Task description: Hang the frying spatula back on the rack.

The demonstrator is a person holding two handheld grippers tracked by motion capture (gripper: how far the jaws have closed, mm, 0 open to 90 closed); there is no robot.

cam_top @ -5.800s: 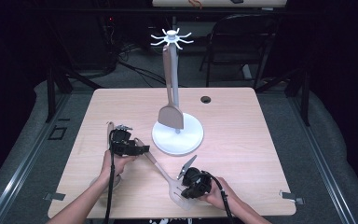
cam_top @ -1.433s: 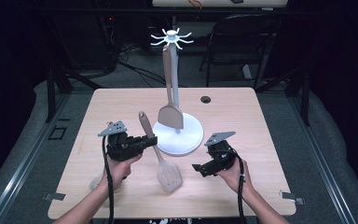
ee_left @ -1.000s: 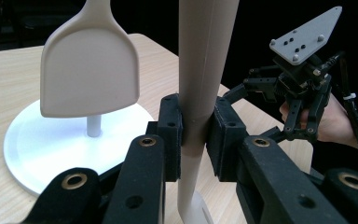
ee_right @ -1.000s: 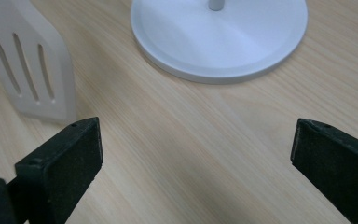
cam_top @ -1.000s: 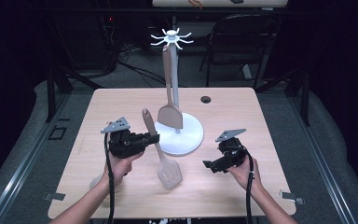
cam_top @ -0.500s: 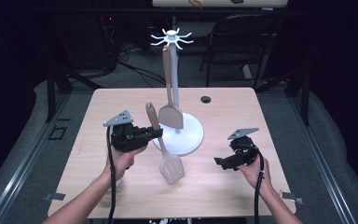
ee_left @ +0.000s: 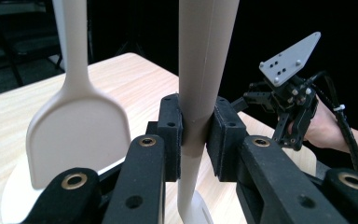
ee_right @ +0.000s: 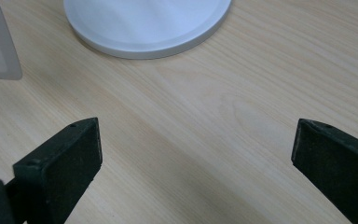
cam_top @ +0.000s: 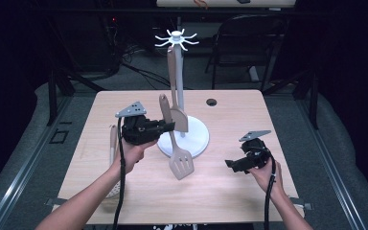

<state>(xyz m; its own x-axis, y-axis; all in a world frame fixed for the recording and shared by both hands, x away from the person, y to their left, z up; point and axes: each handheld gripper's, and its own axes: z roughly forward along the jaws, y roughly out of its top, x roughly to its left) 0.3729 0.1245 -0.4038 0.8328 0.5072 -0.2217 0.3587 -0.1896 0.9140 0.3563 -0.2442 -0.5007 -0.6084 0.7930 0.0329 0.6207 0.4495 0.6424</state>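
**Slotted spatula lifted upright beside the hook stand**

Basically, the table is mostly bare wood, so there is plenty of free room at lower centre and along the right edge of the high view; the nearest crowding is mid-frame around the stand.

The stand sits centre frame on a round white base, its hook crown at top centre. One solid spatula already hangs from it, blade down just above the base, which suggests the job is hanging utensils.

The slotted spatula is held nearly upright just left of the pole, blade low over the base rim, handle end well below the hooks. It looks held mid-handle so the top stays free for a hook; it needs more lift, and the hanging spatula is close by, a likely bump.

Left gripper, centre-left, is clamped narrow on that handle; the left gripper view shows both pads pressing it.

Right gripper, lower right, holds nothing, its jaws wide over bare wood, well apart from the stand.

Another utensil lies by the left forearm near the left edge.
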